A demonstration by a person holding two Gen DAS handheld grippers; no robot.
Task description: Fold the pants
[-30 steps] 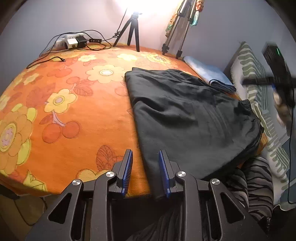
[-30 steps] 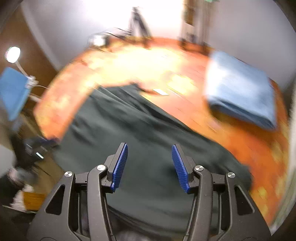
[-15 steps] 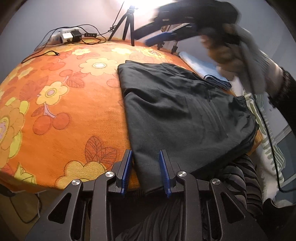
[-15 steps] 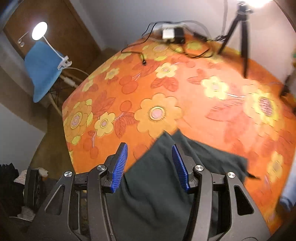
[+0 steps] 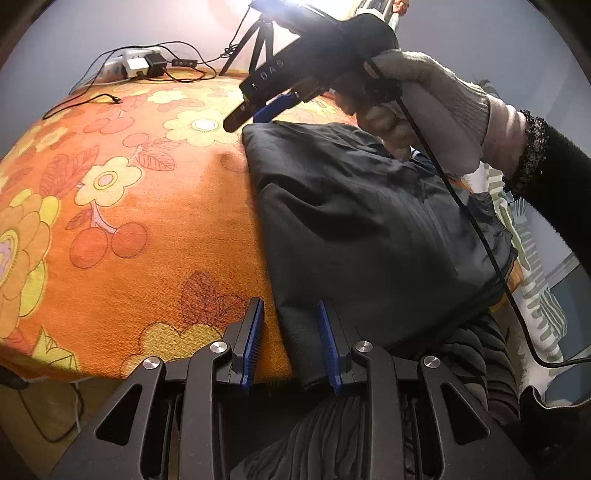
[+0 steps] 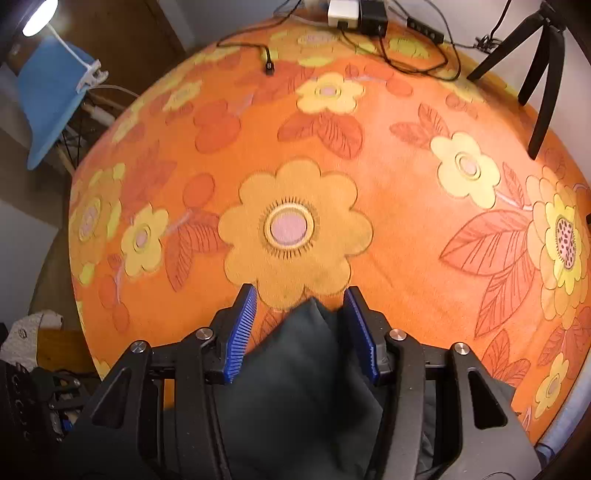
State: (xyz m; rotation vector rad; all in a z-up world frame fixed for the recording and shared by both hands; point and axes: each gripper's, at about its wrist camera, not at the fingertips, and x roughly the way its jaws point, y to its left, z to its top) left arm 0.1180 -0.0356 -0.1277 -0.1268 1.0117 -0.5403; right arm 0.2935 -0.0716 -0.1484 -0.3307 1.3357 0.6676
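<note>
Jaws astride pants (image 5: pixel 369 221) corners, unclosed

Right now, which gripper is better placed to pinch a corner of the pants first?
Right. The right gripper has the far corner of the pants between its open fingers. The left gripper straddles the near edge, also open, nearly as ready.

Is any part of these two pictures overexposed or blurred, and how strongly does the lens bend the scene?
Left wrist view: a lamp behind the tripod burns out to white; the pants stay sharp but very dark. Right wrist view: a desk lamp glares at the top left corner, and the pants corner between the open right gripper looks slightly soft. Both views: fisheye bulges the floral blanket into a dome.
</note>
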